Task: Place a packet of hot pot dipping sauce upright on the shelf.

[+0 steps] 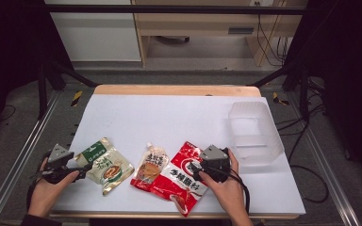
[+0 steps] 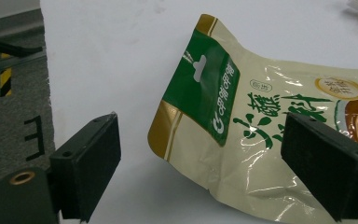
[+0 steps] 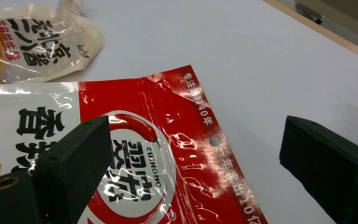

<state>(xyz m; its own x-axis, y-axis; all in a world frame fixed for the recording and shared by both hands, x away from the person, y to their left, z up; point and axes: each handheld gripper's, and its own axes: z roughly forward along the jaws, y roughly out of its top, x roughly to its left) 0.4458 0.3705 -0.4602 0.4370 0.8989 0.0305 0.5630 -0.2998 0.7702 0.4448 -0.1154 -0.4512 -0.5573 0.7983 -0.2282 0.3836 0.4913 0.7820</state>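
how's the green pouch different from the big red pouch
The green pouch is cream with a green header; the red pouch is red and white. The green pouch is smaller and lies apart; the red pouch overlaps the spouted pouch. Both lie flat, glossy, with an open tool over one edge.

Both forearms enter from the near edge, the left hand (image 1: 47, 186) holding the left gripper (image 1: 78, 165) low with jaws spread wide, the right hand (image 1: 226, 186) holding the right gripper (image 1: 199, 165) likewise wide apart.
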